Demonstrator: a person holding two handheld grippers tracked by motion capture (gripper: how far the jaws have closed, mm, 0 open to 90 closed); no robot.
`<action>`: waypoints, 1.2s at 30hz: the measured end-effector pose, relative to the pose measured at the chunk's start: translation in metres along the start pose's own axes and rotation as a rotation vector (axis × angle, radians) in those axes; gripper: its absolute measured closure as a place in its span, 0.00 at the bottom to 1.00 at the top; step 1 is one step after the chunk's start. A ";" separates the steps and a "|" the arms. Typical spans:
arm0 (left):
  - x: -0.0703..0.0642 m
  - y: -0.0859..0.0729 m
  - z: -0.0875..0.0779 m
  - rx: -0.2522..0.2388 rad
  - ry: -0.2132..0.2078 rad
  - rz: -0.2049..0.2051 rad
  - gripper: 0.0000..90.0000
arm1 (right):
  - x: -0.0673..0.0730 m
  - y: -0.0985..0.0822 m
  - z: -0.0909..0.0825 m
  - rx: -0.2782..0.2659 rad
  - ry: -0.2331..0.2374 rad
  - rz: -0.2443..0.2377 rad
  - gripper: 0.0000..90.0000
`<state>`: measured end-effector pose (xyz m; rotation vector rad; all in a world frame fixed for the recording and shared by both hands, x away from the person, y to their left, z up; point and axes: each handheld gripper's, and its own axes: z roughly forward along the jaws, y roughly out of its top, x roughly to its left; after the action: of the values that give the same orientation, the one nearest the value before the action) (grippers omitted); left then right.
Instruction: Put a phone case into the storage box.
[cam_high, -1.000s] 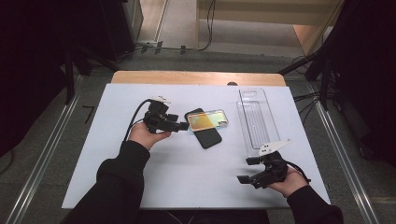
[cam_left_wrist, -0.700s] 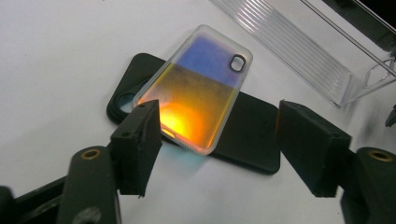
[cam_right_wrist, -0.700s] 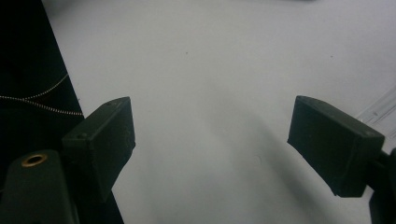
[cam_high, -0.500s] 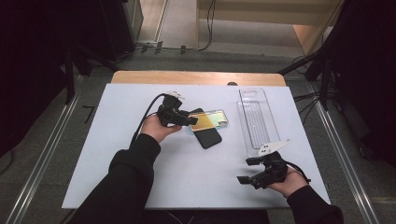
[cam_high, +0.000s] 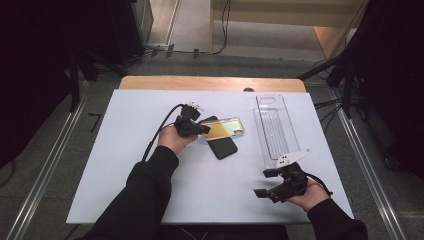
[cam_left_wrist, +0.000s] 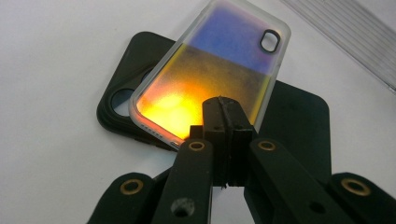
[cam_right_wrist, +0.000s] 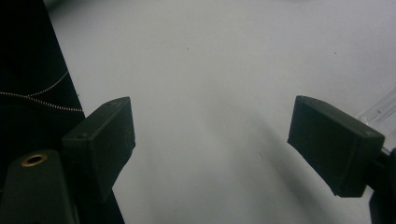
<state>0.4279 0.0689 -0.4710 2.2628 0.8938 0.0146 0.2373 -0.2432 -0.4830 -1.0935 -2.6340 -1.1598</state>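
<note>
An iridescent translucent phone case (cam_high: 225, 129) lies slanted across a black phone case (cam_high: 224, 147) in the middle of the white table (cam_high: 125, 165). My left gripper (cam_high: 204, 130) has its tips at the near-left edge of the iridescent case (cam_left_wrist: 210, 74). Its jaws have just been closing and now stand together in the left gripper view (cam_left_wrist: 224, 105), with nothing showing between the pads. The black case (cam_left_wrist: 116, 98) sticks out on both sides beneath. My right gripper (cam_high: 263, 183) rests near the table's front right, open (cam_right_wrist: 210, 140) over bare white surface.
A long clear plastic tray (cam_high: 274, 130) lies lengthwise at the right, just behind the right gripper; its corner shows in the right gripper view (cam_right_wrist: 378, 109). The left gripper's cable (cam_high: 155, 137) trails over the table. A wooden strip (cam_high: 210, 83) runs along the far edge.
My left hand has moved right to the edge of the iridescent case, and its jaws have gone from open to shut. The right hand has kept still.
</note>
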 end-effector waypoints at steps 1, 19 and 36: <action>0.001 0.000 0.002 0.005 -0.001 -0.001 1.00 | 0.000 0.000 0.000 0.000 0.000 0.000 0.14; -0.001 -0.013 0.002 0.042 -0.031 0.001 1.00 | 0.000 0.000 0.001 0.008 -0.002 0.003 0.14; 0.000 -0.035 -0.011 0.053 -0.043 -0.013 1.00 | 0.000 0.000 0.001 0.002 0.001 -0.001 0.14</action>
<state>0.4044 0.0942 -0.4838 2.2977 0.8964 -0.0643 0.2373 -0.2426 -0.4832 -1.0918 -2.6345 -1.1570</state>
